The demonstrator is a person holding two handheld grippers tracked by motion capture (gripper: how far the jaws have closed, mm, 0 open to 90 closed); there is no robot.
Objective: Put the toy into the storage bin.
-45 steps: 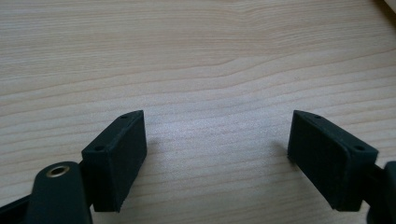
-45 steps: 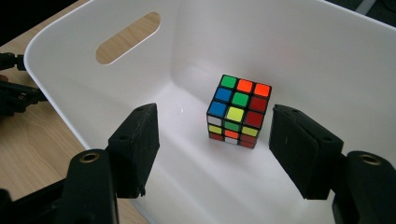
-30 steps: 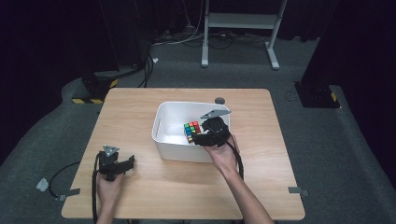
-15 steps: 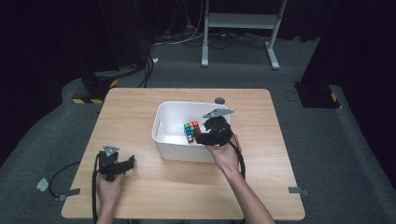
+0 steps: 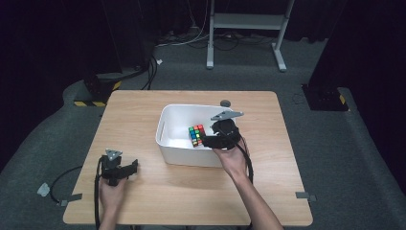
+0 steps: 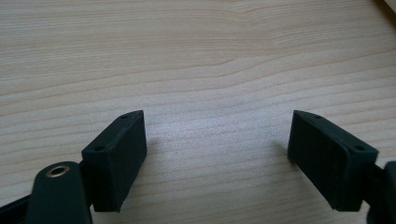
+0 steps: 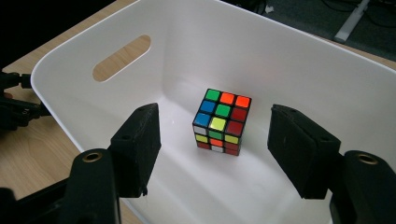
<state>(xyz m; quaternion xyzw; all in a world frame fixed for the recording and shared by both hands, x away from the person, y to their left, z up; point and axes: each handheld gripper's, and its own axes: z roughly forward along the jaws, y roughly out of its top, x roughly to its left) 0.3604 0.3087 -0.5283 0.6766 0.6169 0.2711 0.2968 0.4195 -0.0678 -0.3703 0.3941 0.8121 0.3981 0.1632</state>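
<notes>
Puzzle cube [image 7: 220, 121] sitting on floor of white bin [image 7: 299, 56], free. Right gripper [image 7: 215, 154] hovering above, jaws apart, cube untouched; closing off-centre risks nudging or skidding cube. Left gripper [image 6: 217, 149] resting wide over table [image 6: 196, 56].

Multicoloured puzzle cube [image 7: 221, 122]; white bin [image 7: 289, 60]; light wood-grain table [image 5: 139, 115]; black claws.

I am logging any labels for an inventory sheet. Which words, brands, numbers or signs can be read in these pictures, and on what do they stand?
None can be read.
Puzzle cube: plain coloured stickers, no print.
White bin: bare walls, no label.
Right gripper and left gripper: plain black, no marking.
Yellow and black striped strip on the floor: a hazard pattern, no words.
</notes>
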